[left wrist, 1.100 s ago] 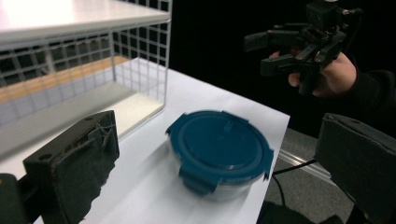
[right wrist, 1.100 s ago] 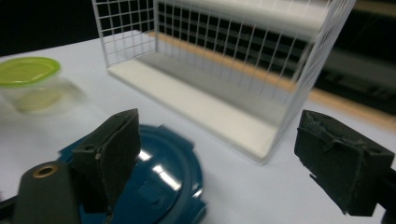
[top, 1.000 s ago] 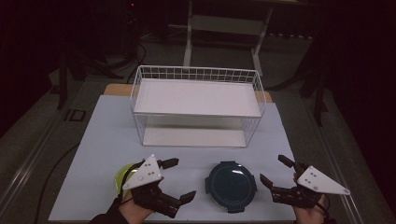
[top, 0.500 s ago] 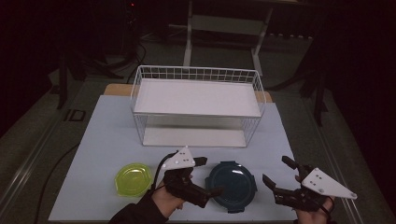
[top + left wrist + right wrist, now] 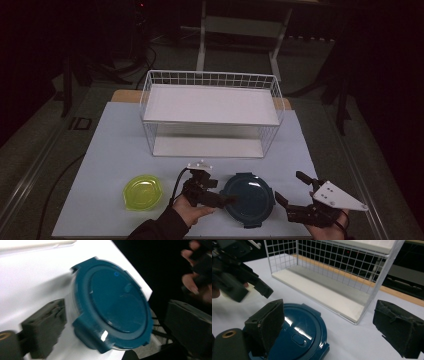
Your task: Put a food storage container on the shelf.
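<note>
White table [image 5: 100, 150]: both hand-held grippers gape wide, empty, flanking blue lid [image 5: 248, 199].

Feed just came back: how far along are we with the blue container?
Nothing stored: the wire rack shelves are bare. In hand: left gripper, jaws open, reaches the blue lidded container on the table. Right gripper waits open beside it. Left: gripping, lifting; yellow dish untouched.

One blue round lid [image 5: 248, 198], at 6 o'clock on the table [image 5: 110, 150]. One yellow-green bowl [image 5: 143, 191] at 7 o'clock. One white wire rack [image 5: 212, 114] with two shelves, at 12 o'clock. Two grippers: left gripper [image 5: 227, 200], right gripper [image 5: 290, 192].
</note>
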A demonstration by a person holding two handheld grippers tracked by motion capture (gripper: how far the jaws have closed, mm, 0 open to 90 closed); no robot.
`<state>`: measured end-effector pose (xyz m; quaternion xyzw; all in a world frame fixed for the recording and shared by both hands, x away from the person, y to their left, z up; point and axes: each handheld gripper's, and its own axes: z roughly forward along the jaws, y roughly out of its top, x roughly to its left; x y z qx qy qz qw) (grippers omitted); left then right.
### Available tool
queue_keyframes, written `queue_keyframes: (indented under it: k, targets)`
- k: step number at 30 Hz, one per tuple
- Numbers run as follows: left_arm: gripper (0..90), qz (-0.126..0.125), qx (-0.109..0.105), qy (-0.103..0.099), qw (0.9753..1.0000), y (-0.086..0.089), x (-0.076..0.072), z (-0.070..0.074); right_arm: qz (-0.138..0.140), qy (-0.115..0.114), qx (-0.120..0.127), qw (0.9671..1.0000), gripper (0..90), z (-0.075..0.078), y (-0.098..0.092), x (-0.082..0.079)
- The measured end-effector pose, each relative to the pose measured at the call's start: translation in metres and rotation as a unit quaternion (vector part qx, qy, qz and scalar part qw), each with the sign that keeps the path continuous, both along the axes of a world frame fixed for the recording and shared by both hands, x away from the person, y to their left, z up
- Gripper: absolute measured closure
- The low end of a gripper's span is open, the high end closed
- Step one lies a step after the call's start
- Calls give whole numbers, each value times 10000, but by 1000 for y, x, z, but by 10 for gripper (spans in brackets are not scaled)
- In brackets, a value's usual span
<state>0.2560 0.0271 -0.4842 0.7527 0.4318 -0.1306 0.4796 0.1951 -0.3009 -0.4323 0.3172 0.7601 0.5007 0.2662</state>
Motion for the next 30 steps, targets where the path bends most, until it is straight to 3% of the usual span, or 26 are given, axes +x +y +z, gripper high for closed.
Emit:
queue_keyframes:
  k: [5, 9, 15, 18, 24, 27, 30]
  targets:
    - [142, 117, 22, 541, 9985, 4, 4, -13, 51, 45, -50, 10000, 109, -2, 3, 0]
    - [222, 194, -5, 926, 9955, 6, 6, -21, 64, 106, -84, 9999, 120, -4, 3, 1]
    - [375, 137, -143, 1308, 9912, 8, 8, -29, 82, 183, -121, 9997, 127, -6, 5, 1]
    - [425, 118, -148, 1416, 9897, 6, 9, -34, 93, 207, -115, 9997, 128, -6, 5, 2]
    - [484, -15, -406, 1686, 9849, 7, 13, -42, 106, 334, -131, 9993, 139, -8, 4, 3]
    - [489, -16, -398, 1617, 9860, 6, 12, -42, 117, 548, -132, 9983, 176, -12, 2, 5]
    - [490, -30, -367, 1553, 9872, 6, 11, -41, 72, 925, -58, 9957, 212, -17, -4, 8]
